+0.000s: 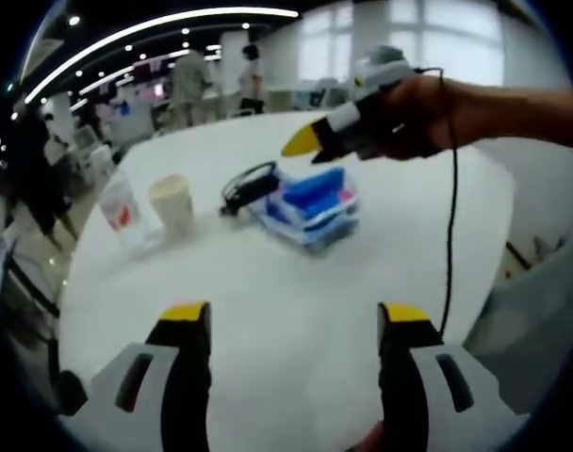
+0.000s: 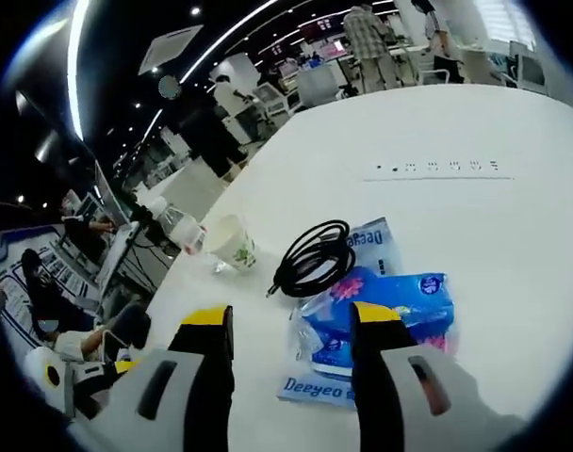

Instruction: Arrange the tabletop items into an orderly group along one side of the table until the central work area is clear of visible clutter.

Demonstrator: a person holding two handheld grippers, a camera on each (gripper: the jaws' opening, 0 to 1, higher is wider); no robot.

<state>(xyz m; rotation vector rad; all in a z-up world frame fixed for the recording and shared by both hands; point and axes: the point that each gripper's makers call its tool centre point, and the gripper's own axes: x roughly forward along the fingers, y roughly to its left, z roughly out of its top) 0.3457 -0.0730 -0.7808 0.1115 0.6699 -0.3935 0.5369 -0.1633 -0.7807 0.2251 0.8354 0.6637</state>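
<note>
Left gripper view: the left gripper (image 1: 291,325) spreads wide and empty; mid-frame on the white table (image 1: 296,301) lie blue tissue packs (image 1: 312,207), a black cable (image 1: 249,186), a paper cup (image 1: 172,201) and a bottle (image 1: 124,212). Right gripper view: the right gripper (image 2: 291,325) gapes, empty, above the packs at lower centre.

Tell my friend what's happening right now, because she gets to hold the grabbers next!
Left gripper: open, holding nothing, above bare table.
Right gripper: open, holding nothing, hovering over the blue tissue packs.
Things: the black cable is coiled partly on the packs. The paper cup stands beside the plastic bottle near the table edge.
Done: nothing looks grouped yet.
Left: probably gather the packs and cable beside the cup and bottle, clearing the middle.
</note>
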